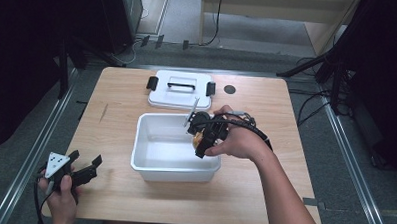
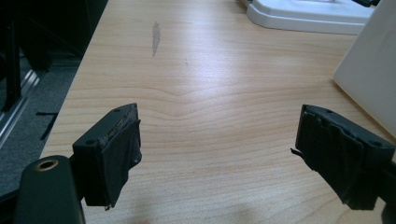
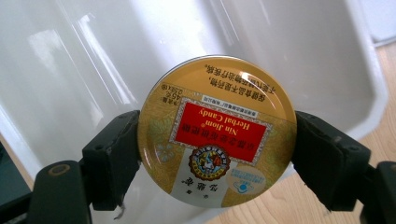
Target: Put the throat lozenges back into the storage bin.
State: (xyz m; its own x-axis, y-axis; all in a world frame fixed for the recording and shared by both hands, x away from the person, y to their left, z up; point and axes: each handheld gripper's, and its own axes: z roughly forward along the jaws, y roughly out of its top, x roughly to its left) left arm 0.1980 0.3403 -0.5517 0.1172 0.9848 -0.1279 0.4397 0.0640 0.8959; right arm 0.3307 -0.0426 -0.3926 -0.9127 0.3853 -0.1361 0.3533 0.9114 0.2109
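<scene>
The high view looks forward and down from above the person's side, taking in the whole worktop [image 1: 243,193]. The left gripper view sits low and close over the wood, facing along it toward the white bin [image 2: 369,79] and lid [image 2: 308,14], both shared with the high view. The right gripper view looks steeply down, very near, into that same bin.
</scene>
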